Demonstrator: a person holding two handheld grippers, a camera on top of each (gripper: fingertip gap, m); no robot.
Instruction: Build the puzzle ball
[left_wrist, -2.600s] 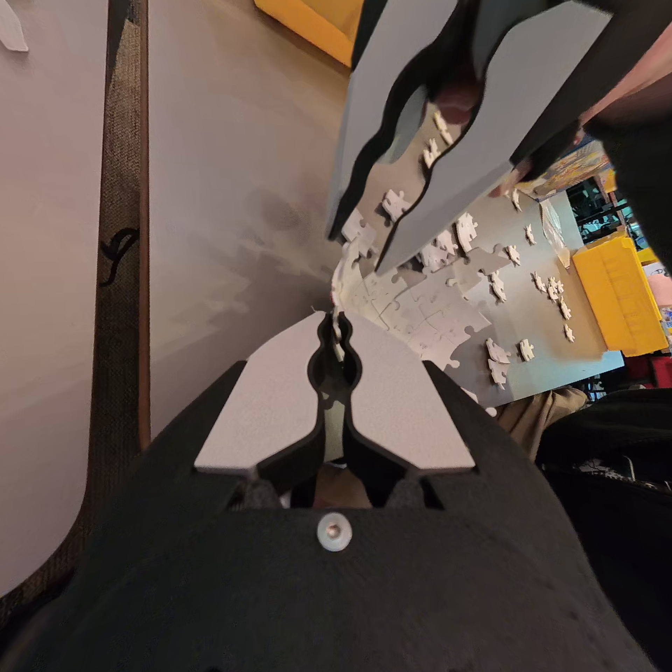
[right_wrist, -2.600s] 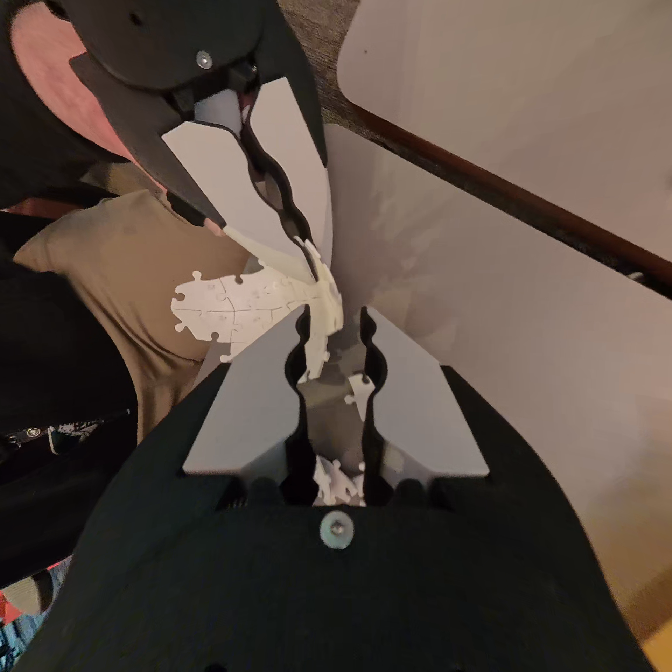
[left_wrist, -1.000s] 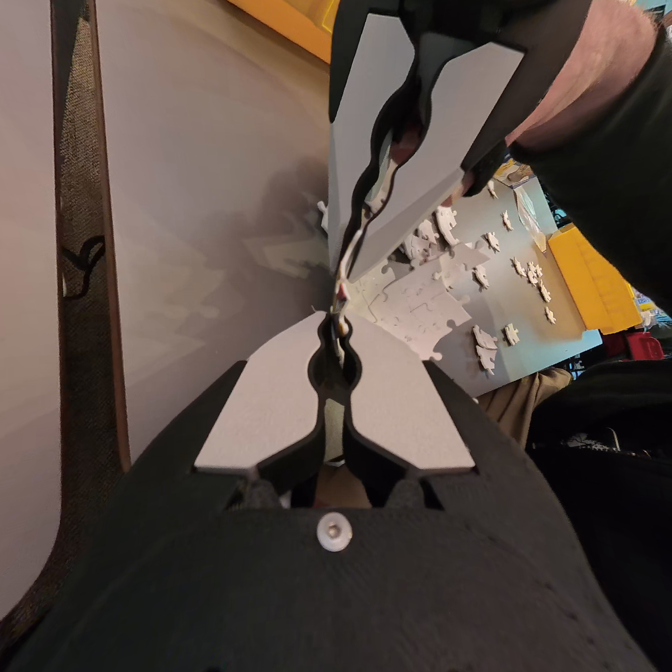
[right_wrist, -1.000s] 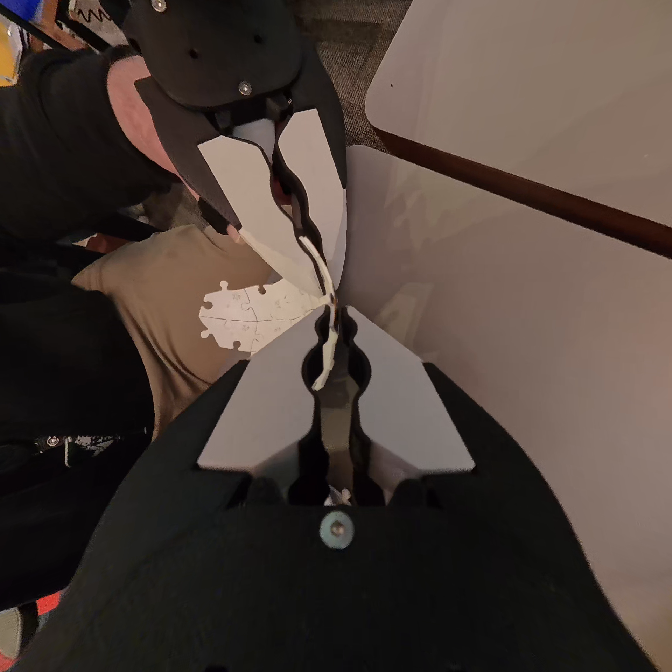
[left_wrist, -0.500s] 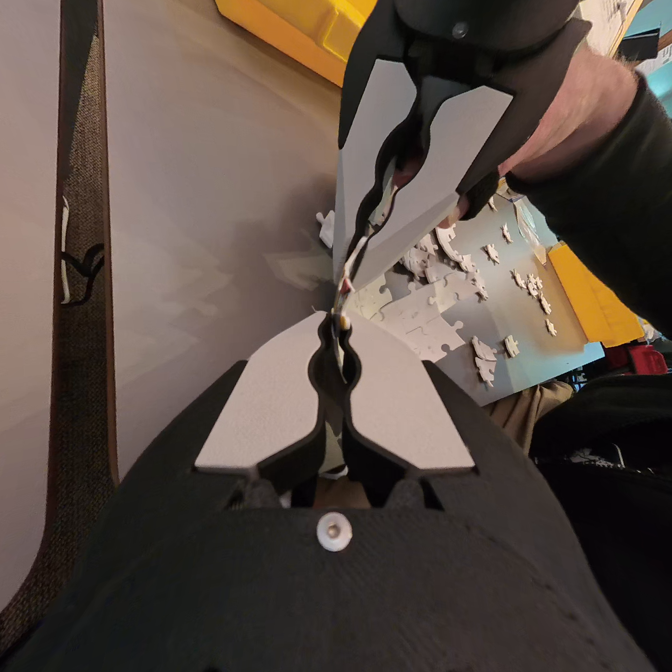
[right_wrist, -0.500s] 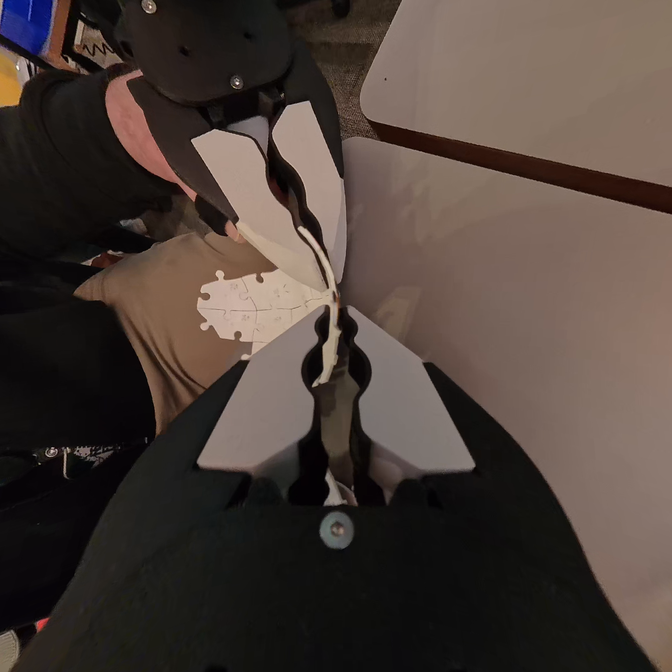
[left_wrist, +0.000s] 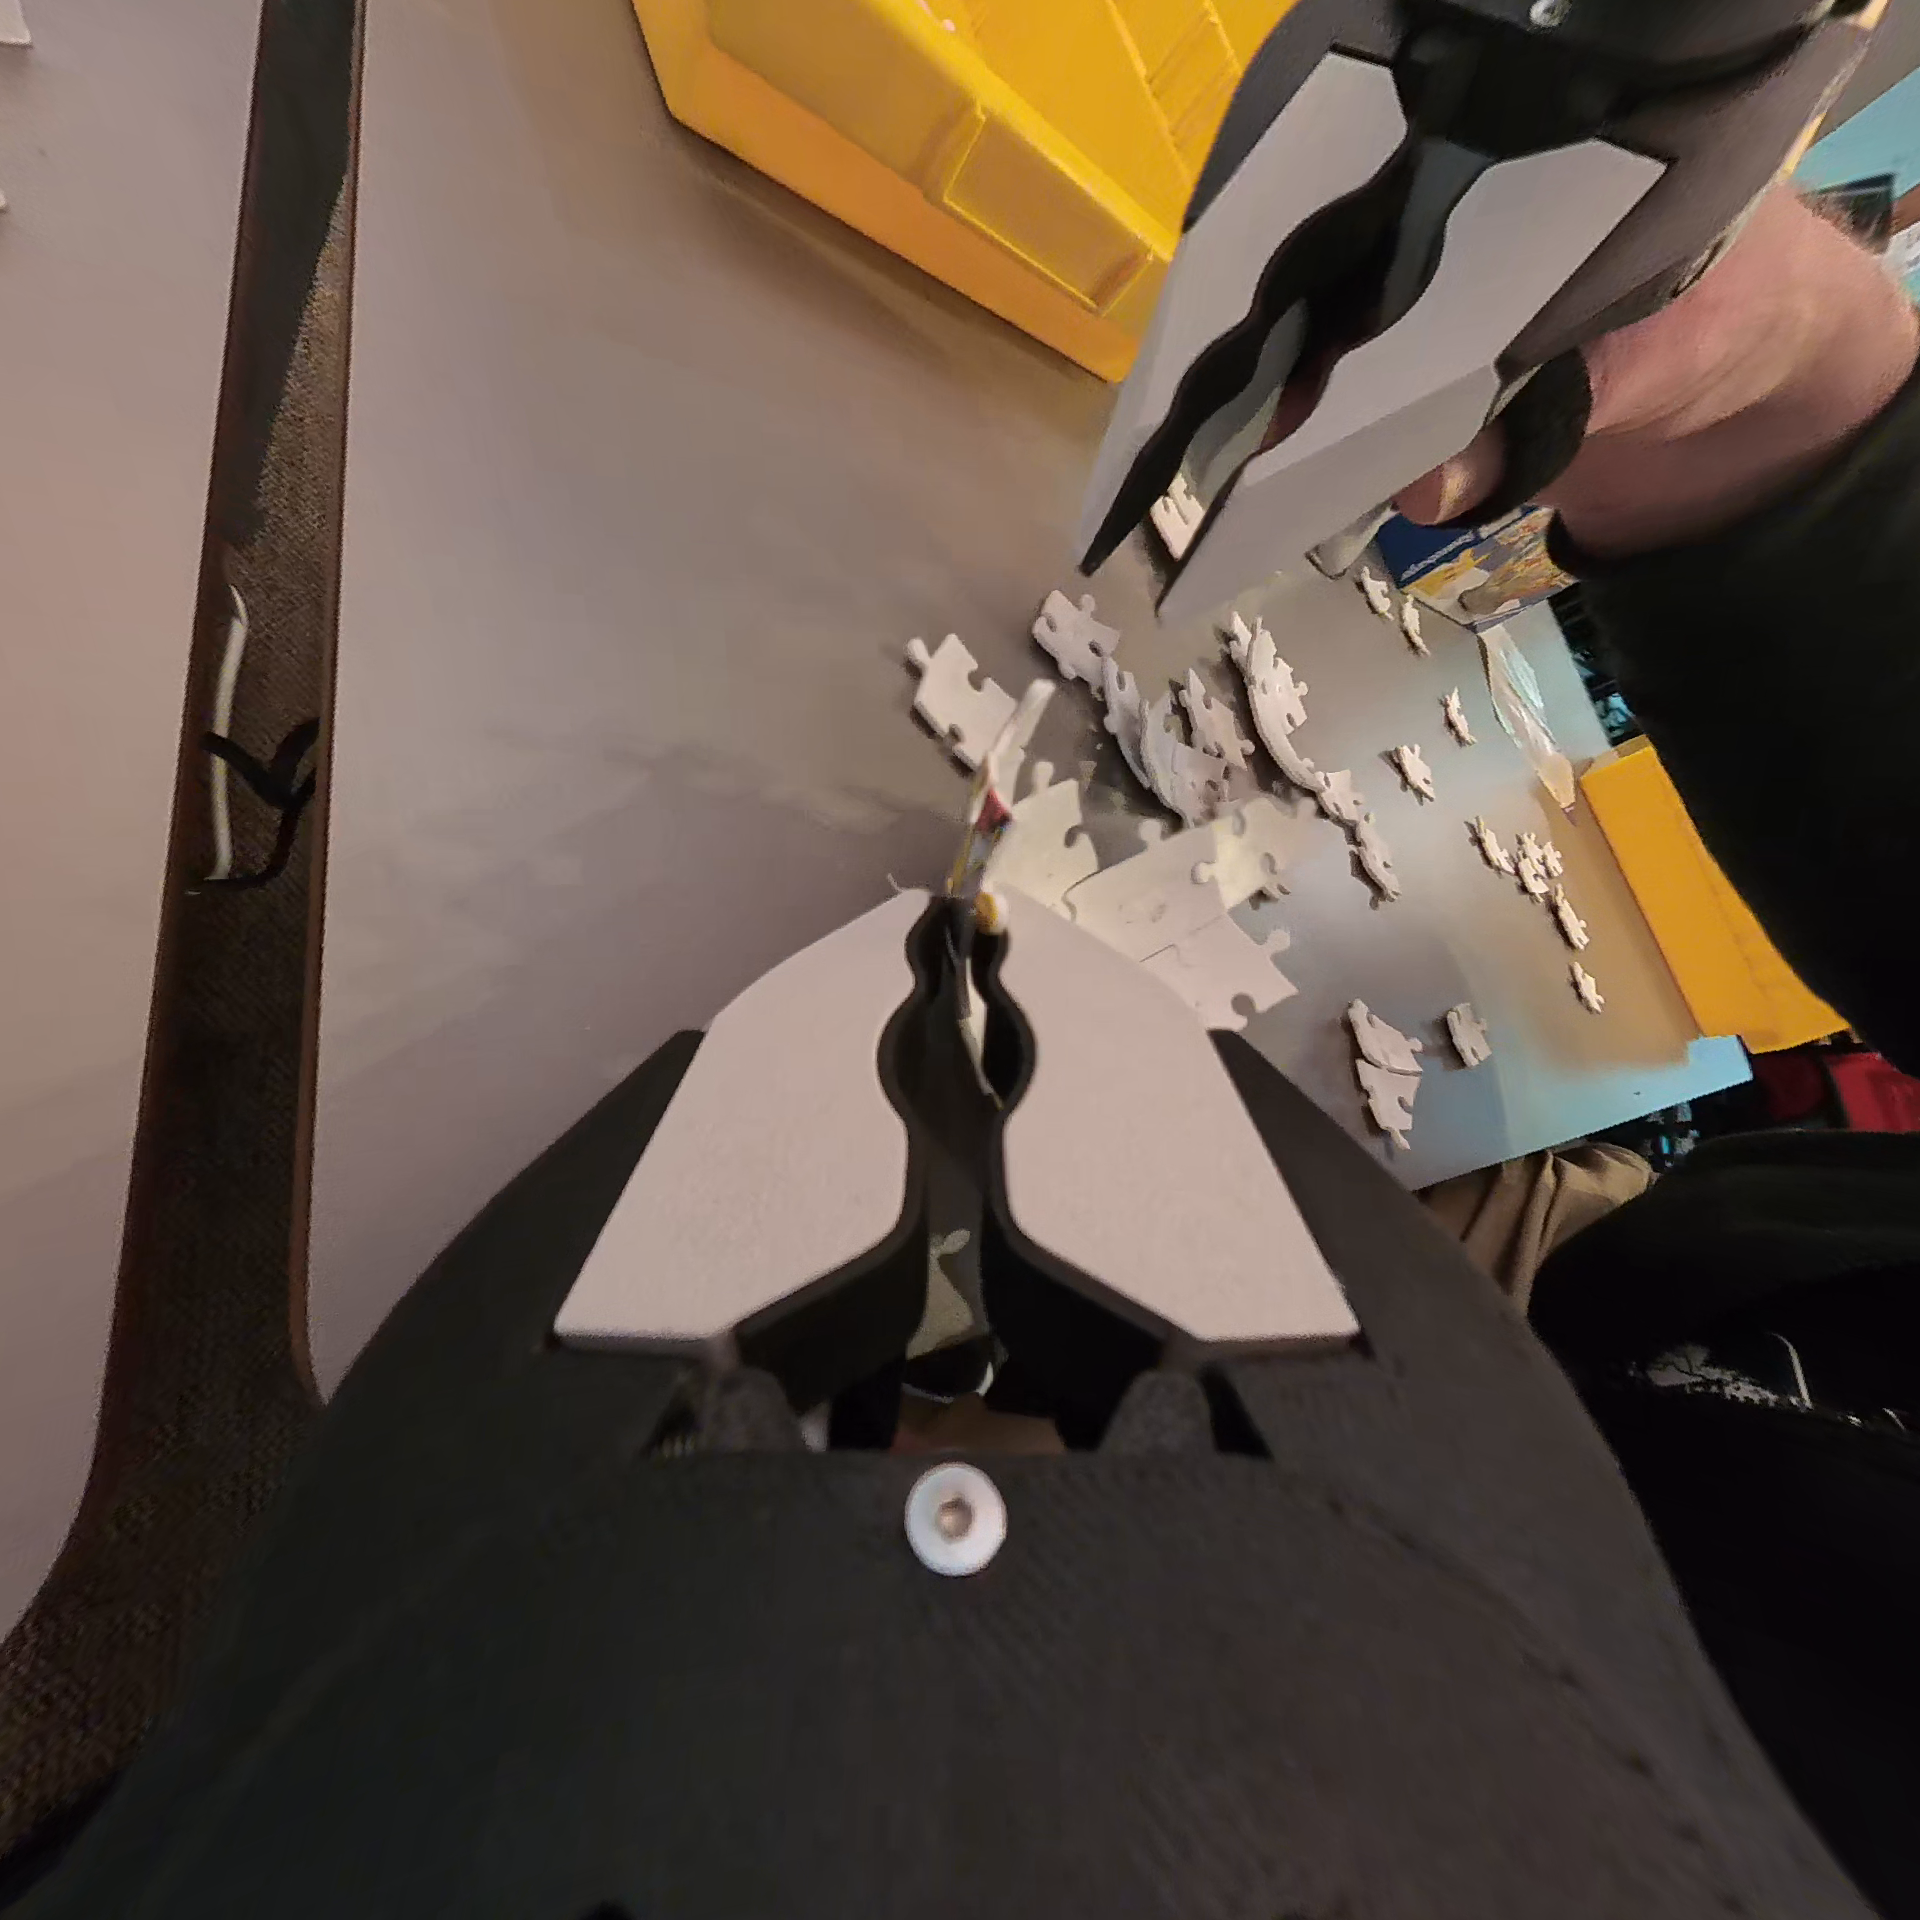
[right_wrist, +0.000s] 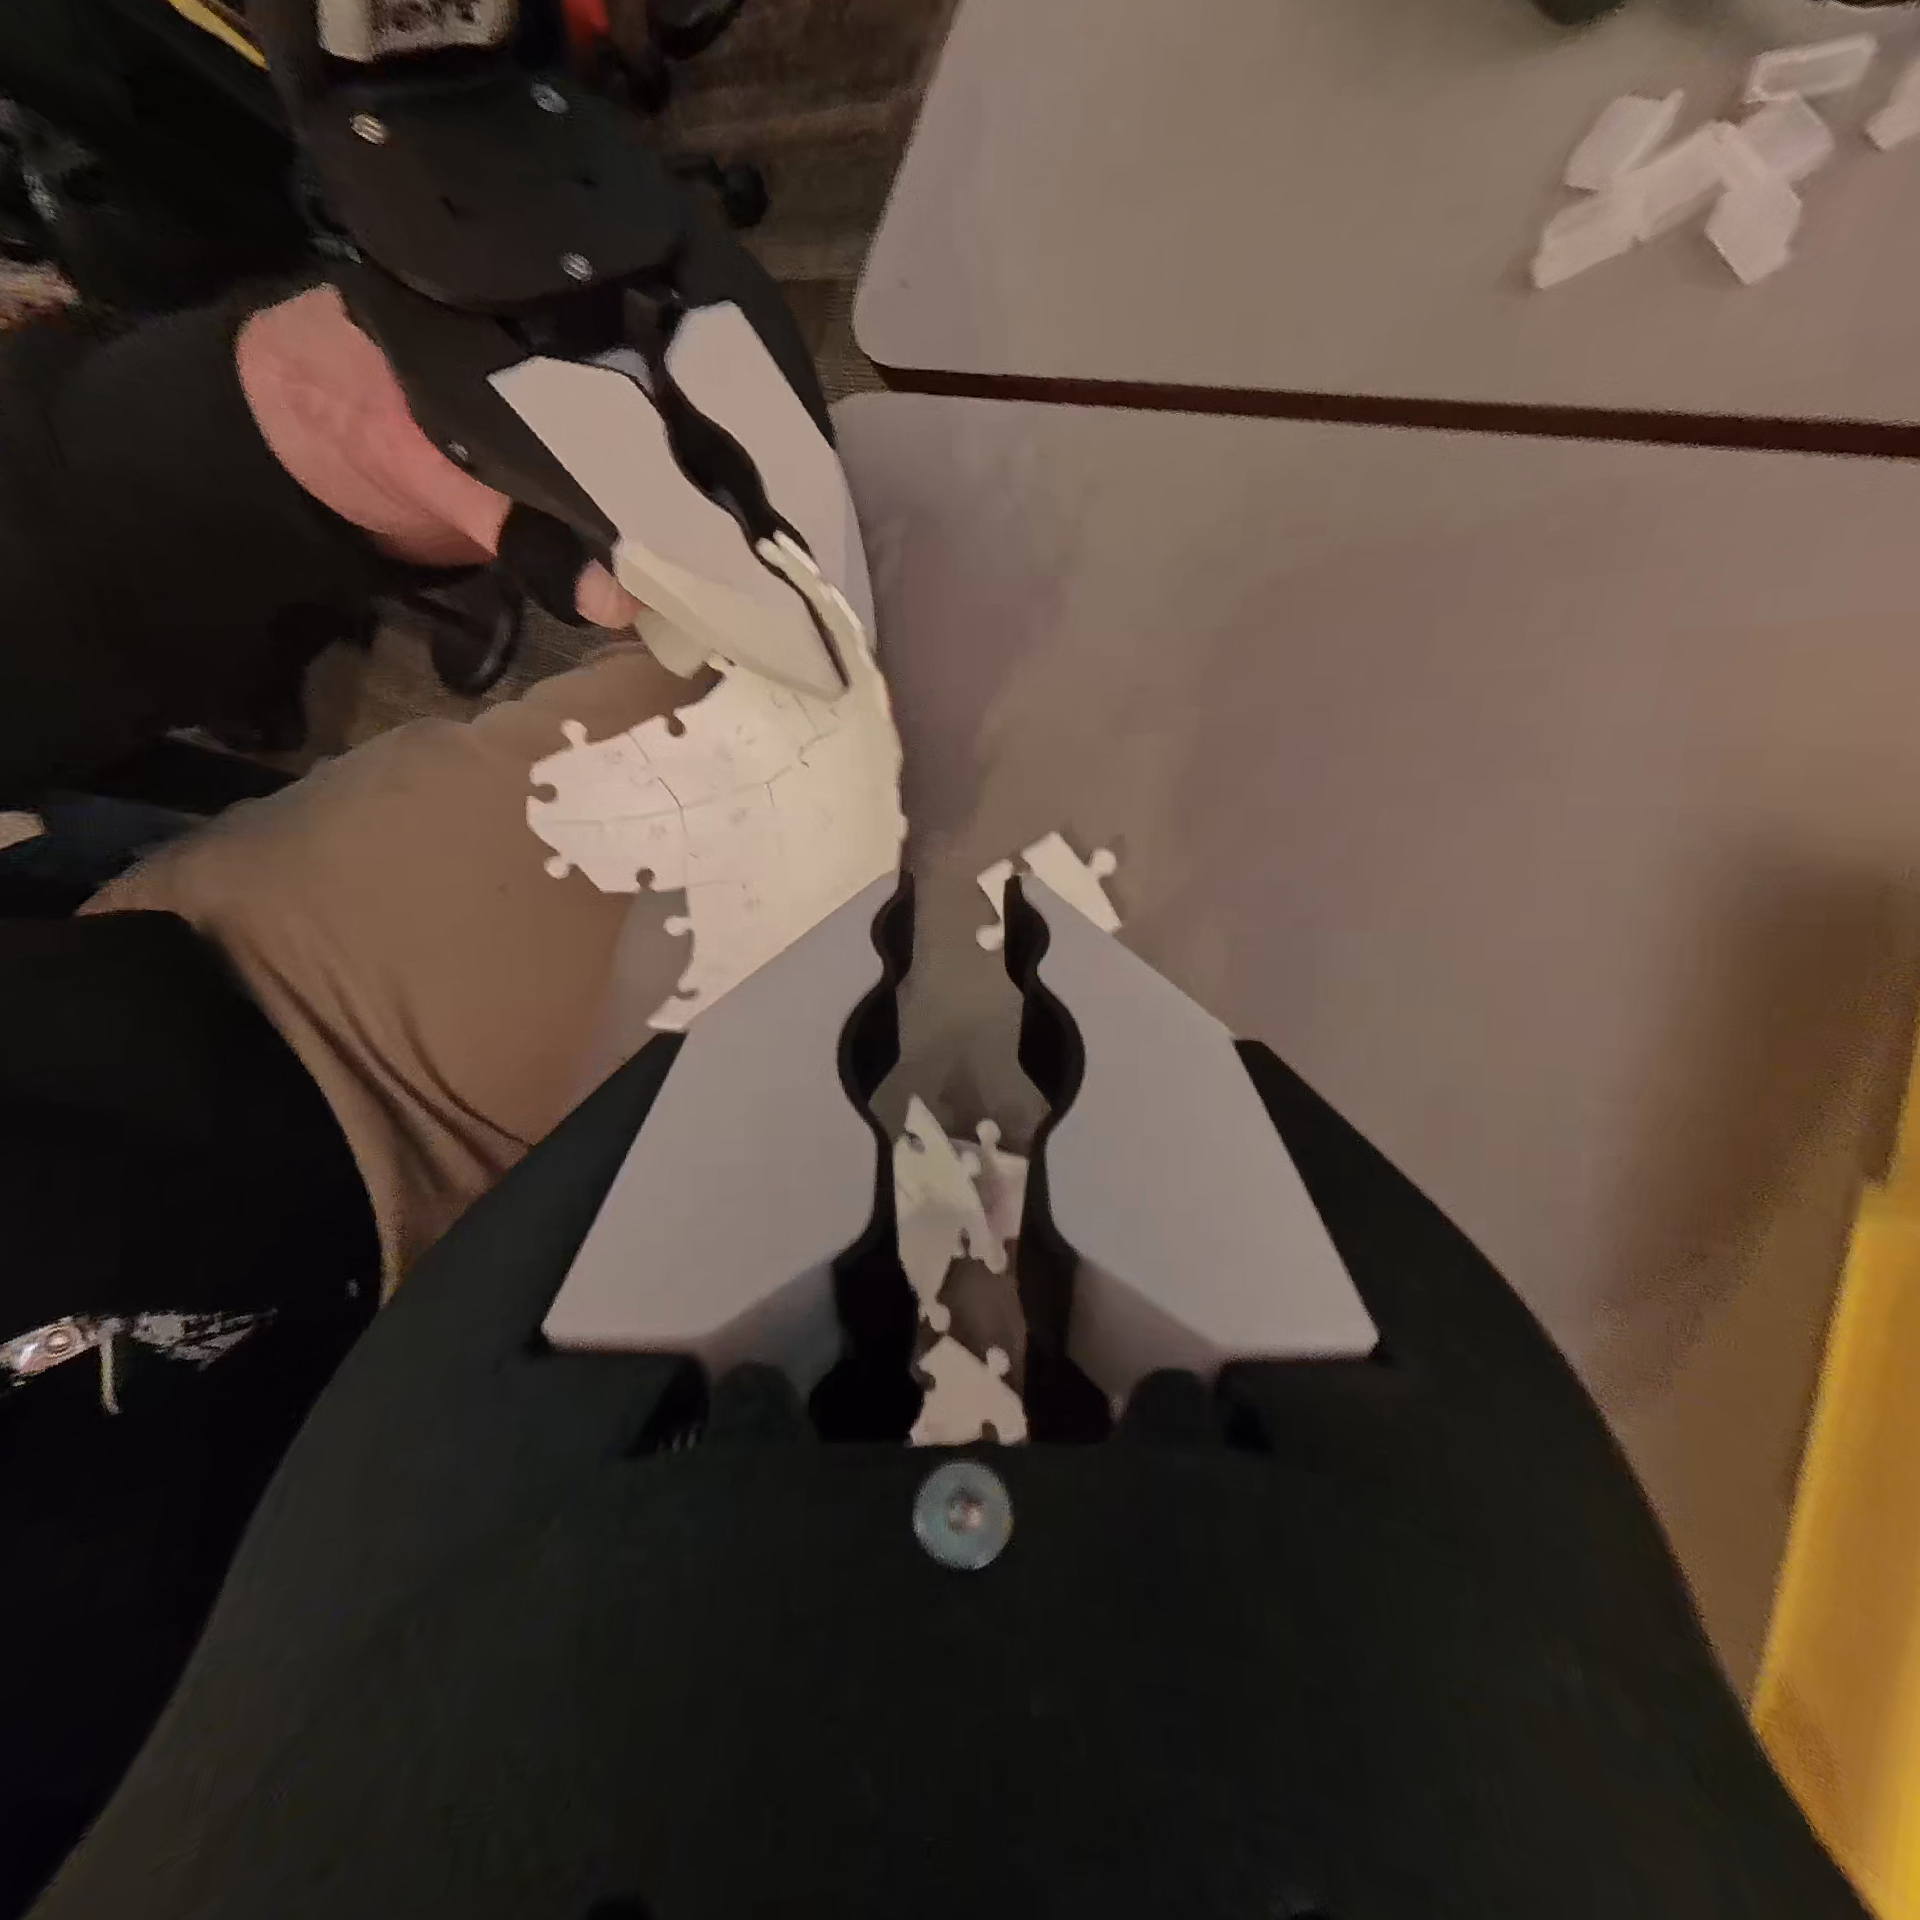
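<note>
My left gripper (left_wrist: 968, 906) is shut on the rim of a partly built white puzzle shell (left_wrist: 987, 800), seen edge-on here. In the right wrist view the left gripper (right_wrist: 831, 675) holds that curved shell (right_wrist: 727, 810) over the table's near edge. My right gripper (right_wrist: 958, 894) is open and empty, apart from the shell; it shows in the left wrist view (left_wrist: 1127, 587) up and to the right. Loose white pieces (left_wrist: 1195, 727) lie on the grey table (left_wrist: 623, 623), one (right_wrist: 1070, 873) just past my right fingertips.
A yellow bin (left_wrist: 935, 208) stands at the far side and another (left_wrist: 1683, 935) at the right edge, with a puzzle box (left_wrist: 1475, 561) between. A second table (right_wrist: 1351, 208) with clear plastic bits (right_wrist: 1683, 177) lies beyond a gap (left_wrist: 260, 727). A person's lap (right_wrist: 395, 935) is below the shell.
My right gripper has opened, let go of the shell's edge and pulled back from it. My left gripper keeps its hold on the shell.
</note>
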